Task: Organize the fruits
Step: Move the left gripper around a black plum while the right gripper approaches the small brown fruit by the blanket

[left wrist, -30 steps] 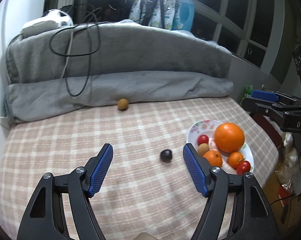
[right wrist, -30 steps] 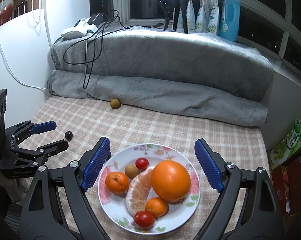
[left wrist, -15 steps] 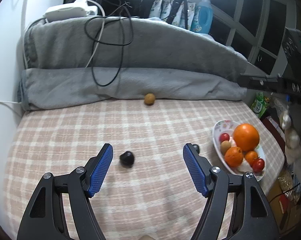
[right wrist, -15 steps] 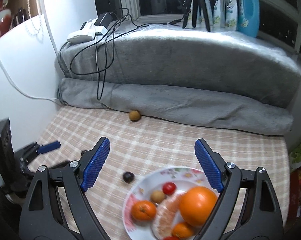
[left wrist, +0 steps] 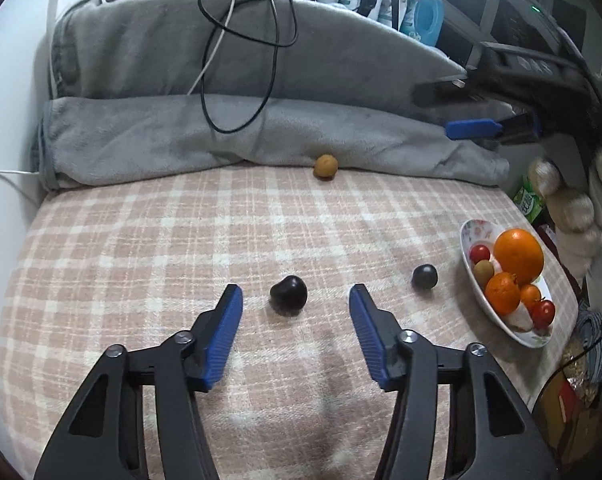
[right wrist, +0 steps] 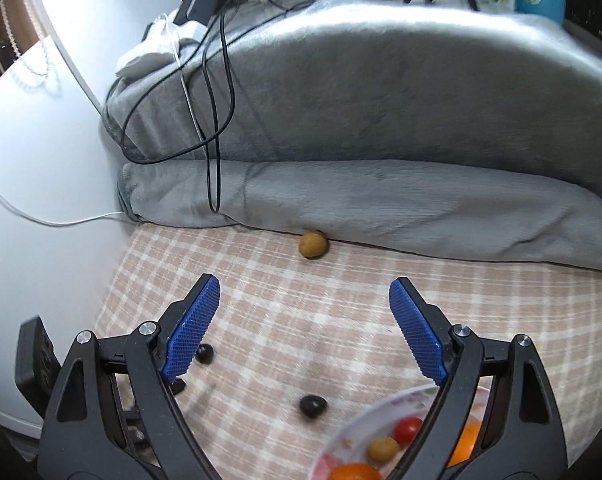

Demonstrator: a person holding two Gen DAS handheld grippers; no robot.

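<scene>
On the checked cloth (left wrist: 141,264) a dark plum (left wrist: 288,295) lies between the tips of my left gripper (left wrist: 296,294). The jaws are closing and the pads stand clear of the plum on both sides. A second dark fruit (left wrist: 424,276) lies to the right, near the flowered plate (left wrist: 471,232) that holds an orange (left wrist: 518,250), tangerines and cherry tomatoes. A small brown fruit (right wrist: 313,244) rests against the grey blanket. My right gripper (right wrist: 304,286) hangs open and empty above the cloth, short of the brown fruit, with the plate (right wrist: 341,440) under its right finger.
A folded grey blanket (left wrist: 261,136) with loose cables (left wrist: 237,60) walls off the back. A white wall (right wrist: 41,200) closes the left side. In the left wrist view the right gripper's blue pad (left wrist: 473,129) and a gloved hand (left wrist: 573,216) hang above the plate. Boxes crowd the floor (left wrist: 573,400) past the right edge.
My left gripper has moved in over the dark plum, which now lies between its tips, and its jaws have narrowed. My right gripper has swung off the plate toward the brown fruit.
</scene>
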